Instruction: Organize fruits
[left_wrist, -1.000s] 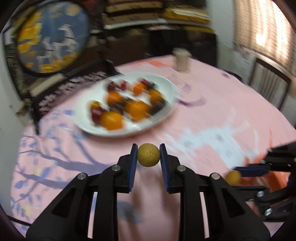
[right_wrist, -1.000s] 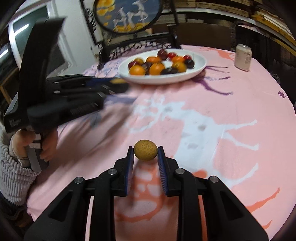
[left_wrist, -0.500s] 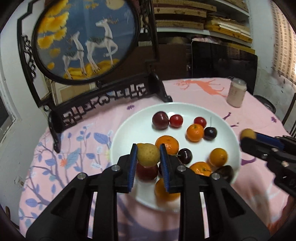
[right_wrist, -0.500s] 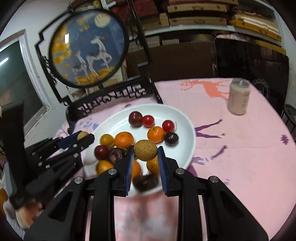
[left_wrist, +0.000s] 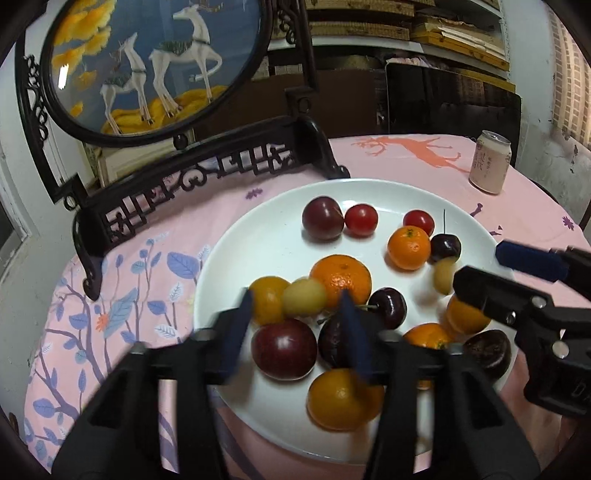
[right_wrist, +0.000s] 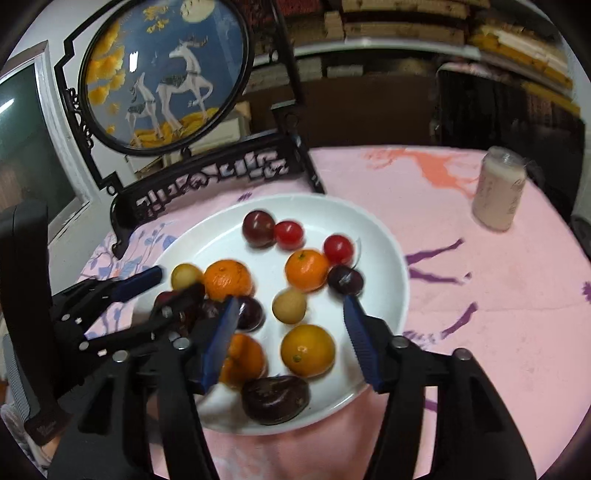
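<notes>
A white plate (left_wrist: 280, 243) (right_wrist: 384, 258) on the pink tablecloth holds several oranges, plums, cherries and tomatoes. My left gripper (left_wrist: 297, 325) is open over the plate's near left side; a small tan fruit (left_wrist: 304, 297) sits free between its spread fingers. My right gripper (right_wrist: 291, 336) is open over the plate's near side; a second tan fruit (right_wrist: 289, 305) lies free ahead of it. This fruit also shows in the left wrist view (left_wrist: 445, 275), next to the right gripper's fingers (left_wrist: 532, 258). The left gripper's fingers (right_wrist: 136, 284) show in the right wrist view.
A dark carved stand with a round deer picture (left_wrist: 155, 62) (right_wrist: 166, 74) stands right behind the plate. A pale drink can (left_wrist: 490, 162) (right_wrist: 498, 188) stands on the table at the back right. Pink tablecloth (right_wrist: 498, 314) stretches to the right of the plate.
Both grippers moved further over the plate and opened, letting go of their tan fruits, which now lie among the fruit on the plate.
</notes>
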